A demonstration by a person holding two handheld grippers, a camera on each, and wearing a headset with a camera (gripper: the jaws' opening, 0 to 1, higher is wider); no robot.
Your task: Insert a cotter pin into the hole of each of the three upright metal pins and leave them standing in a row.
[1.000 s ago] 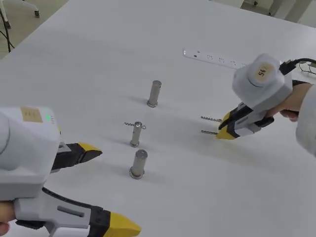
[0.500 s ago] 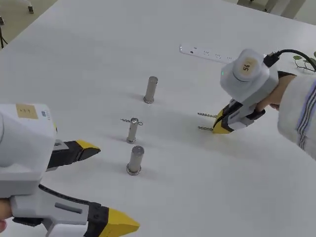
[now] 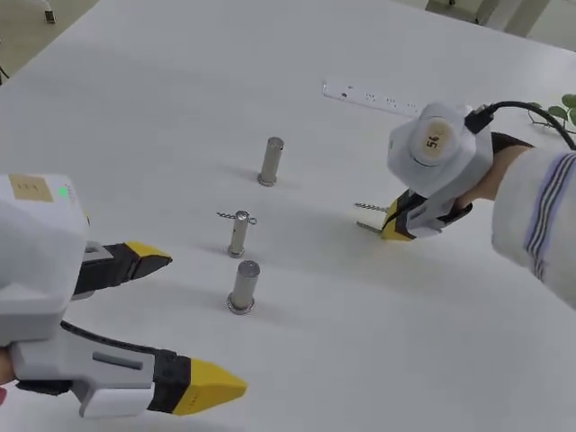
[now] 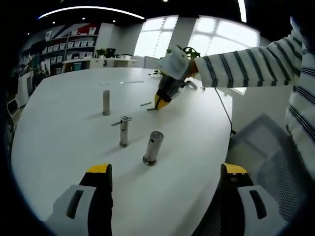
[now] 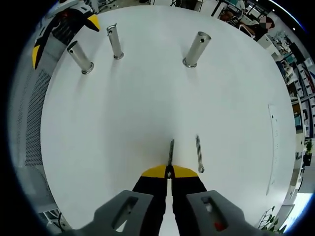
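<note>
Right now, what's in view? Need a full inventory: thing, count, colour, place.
upright metal pins: 3, silver, in a row mid-table
inserted cotter pin: 1, silver, through the top of the middle pin
held cotter pin: 1, silver, sticking out of the right gripper
loose cotter pin: 1, silver, flat on the table beside the held one
power strip: 1, white, far side of the table
plant: 1, green leaves, far right edge
mesh chair: 1, grey, beside the table
table: 1, white
left gripper: yellow tips, open, facing the nearest pin
right gripper: yellow tips, shut
sleeve: striped, behind the right gripper
</note>
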